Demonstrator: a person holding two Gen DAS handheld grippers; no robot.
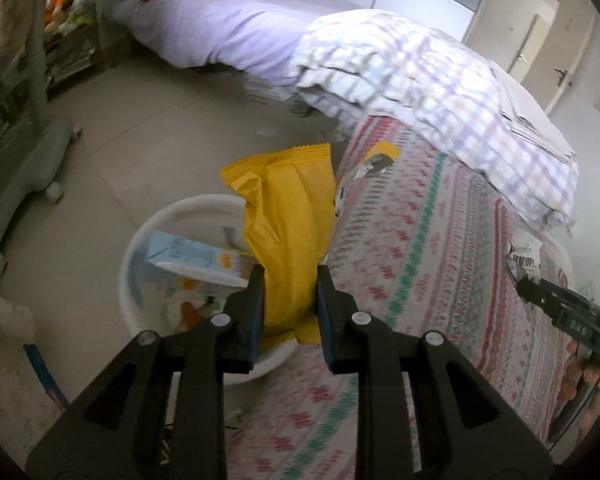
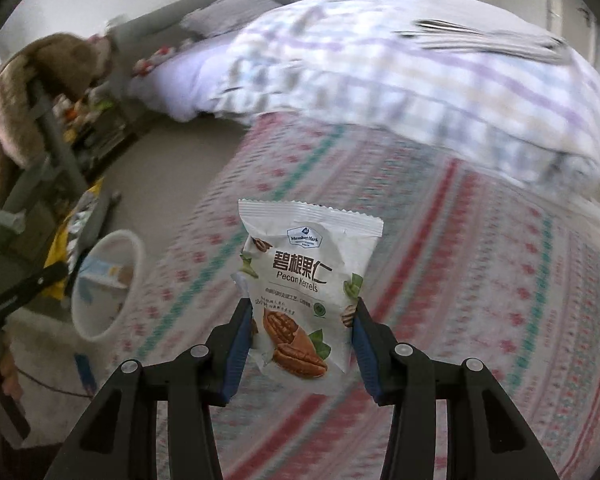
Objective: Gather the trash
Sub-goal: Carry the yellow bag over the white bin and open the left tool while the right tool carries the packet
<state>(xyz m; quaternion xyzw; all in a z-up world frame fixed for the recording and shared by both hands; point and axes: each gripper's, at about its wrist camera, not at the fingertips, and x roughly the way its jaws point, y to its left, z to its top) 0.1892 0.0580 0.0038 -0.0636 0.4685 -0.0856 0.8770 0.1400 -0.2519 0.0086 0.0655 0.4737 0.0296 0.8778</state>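
In the left wrist view my left gripper (image 1: 290, 300) is shut on a crumpled yellow snack wrapper (image 1: 288, 208). It hangs above the right side of a round white trash bin (image 1: 140, 248) on the floor beside the bed. A light blue carton (image 1: 188, 258) and other scraps lie inside the bin. In the right wrist view my right gripper (image 2: 302, 320) is shut on a white pecan kernels packet (image 2: 304, 276), held upright above the patterned bed sheet (image 2: 460, 280). The bin (image 2: 136, 248) sits at the lower left of that view, with the yellow wrapper (image 2: 58, 248) just left of it.
A folded plaid quilt (image 1: 420, 80) lies across the bed, with a lilac duvet (image 1: 220, 24) and soft toys behind it. A grey wheeled chair base (image 1: 28, 160) stands on the tiled floor at left. A brown fleece (image 2: 28, 92) is draped over the chair.
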